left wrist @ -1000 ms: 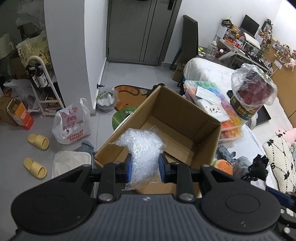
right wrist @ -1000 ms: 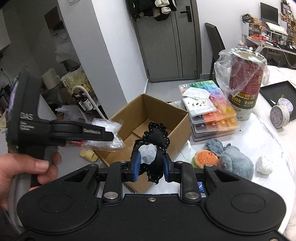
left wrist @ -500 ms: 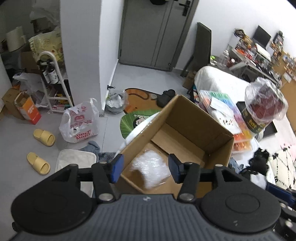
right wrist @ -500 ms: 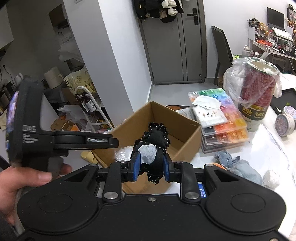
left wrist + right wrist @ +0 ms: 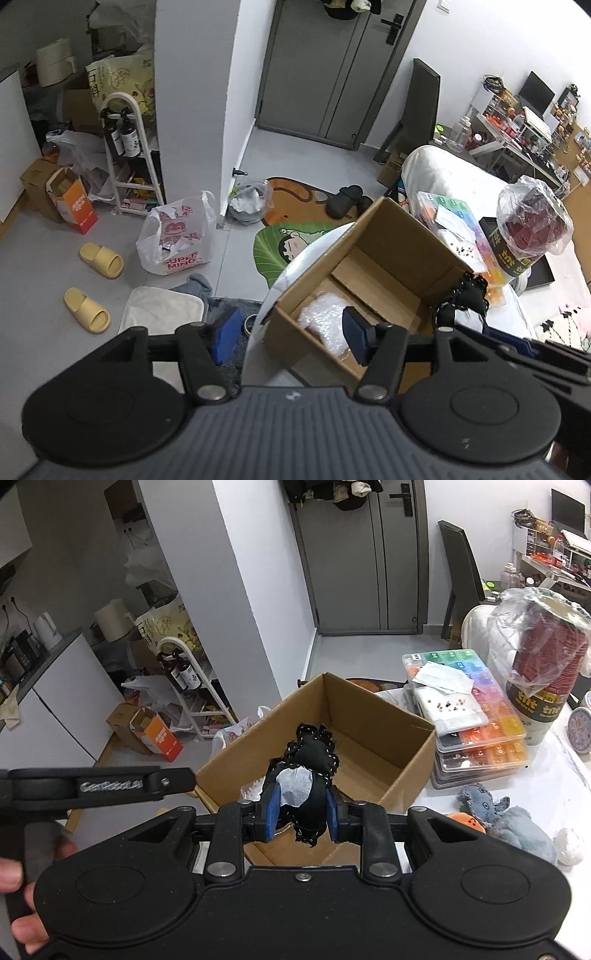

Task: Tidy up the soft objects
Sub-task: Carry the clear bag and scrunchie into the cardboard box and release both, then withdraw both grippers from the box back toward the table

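An open cardboard box (image 5: pixel 391 243) (image 5: pixel 373 716) stands at the white table's near edge. A clear bubble-wrap wad (image 5: pixel 325 321) lies inside it. My left gripper (image 5: pixel 291 336) is open and empty, above the box's near corner. My right gripper (image 5: pixel 301 810) is shut on a black plush with a white tag (image 5: pixel 310 768), held over the box's near side; this plush also shows in the left wrist view (image 5: pixel 465 302). A grey plush (image 5: pixel 506 819), an orange plush (image 5: pixel 467 821) and a white soft lump (image 5: pixel 570 845) lie on the table right of the box.
Stacked colourful organizer cases (image 5: pixel 472 723) and a bagged stack of red cups (image 5: pixel 543 664) stand behind the box. On the floor to the left are a plastic bag (image 5: pixel 177 240), yellow slippers (image 5: pixel 99 258), a white rack (image 5: pixel 125 158) and mats.
My left gripper opened and let the bubble wrap drop into the box, then pulled back and up. My right gripper carried the black plush closer over the box.
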